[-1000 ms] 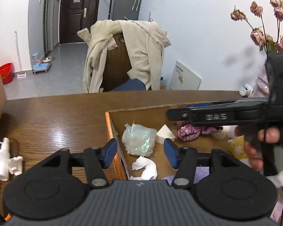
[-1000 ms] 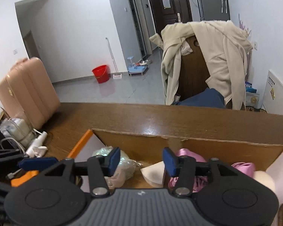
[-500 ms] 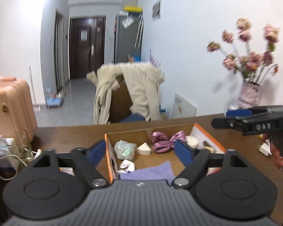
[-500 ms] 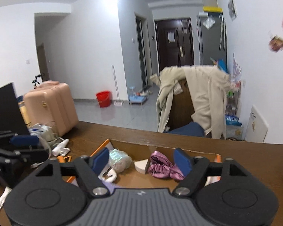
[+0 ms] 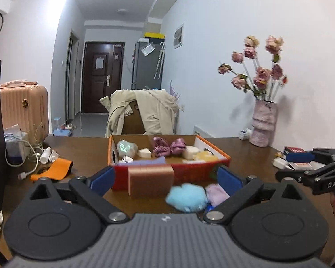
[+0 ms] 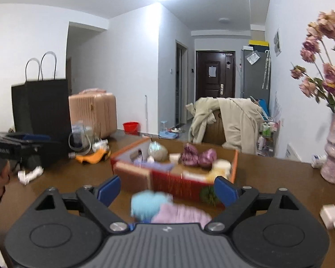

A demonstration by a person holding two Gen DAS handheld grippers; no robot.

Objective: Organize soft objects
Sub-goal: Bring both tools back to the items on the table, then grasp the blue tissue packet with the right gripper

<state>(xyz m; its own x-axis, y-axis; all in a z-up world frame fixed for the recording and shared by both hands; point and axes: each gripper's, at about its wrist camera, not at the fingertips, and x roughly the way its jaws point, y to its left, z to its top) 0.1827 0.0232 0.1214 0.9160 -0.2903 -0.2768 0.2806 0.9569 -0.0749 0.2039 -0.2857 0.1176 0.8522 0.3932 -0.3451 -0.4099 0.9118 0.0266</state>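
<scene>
The left hand-held gripper (image 5: 165,177) hung above the near edge of the table (image 5: 87,154) with its jaws spread wide; they had just been opening, and nothing was clamped between them. The right hand-held gripper (image 6: 167,187) was likewise wide apart, freshly opened and gripping nothing.

Beyond both sat the cardboard box (image 5: 212,156) with orange rims, holding a pale green bundle (image 5: 126,147), a white wedge (image 5: 144,153), 2 purple satin pieces (image 5: 168,147) and some cream and yellow soft things. In front of the box, on the table, lay a fluffy blue ball (image 5: 186,197) touching a lilac cloth (image 5: 216,193), with a brown block (image 5: 150,182) standing against the box's front wall.

The left view alone gave the ball a sharp outline; from the right it was a blue smear. The left view also caught the whole vase of dried roses (image 5: 262,124) and the right tool's side profile at the frame's edge. Only the right view showed the black paper bag (image 6: 41,109), the red bucket (image 6: 130,127) on the floor and a white charger (image 6: 330,215) lying near the right of the table. Both showed the chair draped in a beige coat (image 5: 143,111) and the pink suitcase (image 5: 23,107).
</scene>
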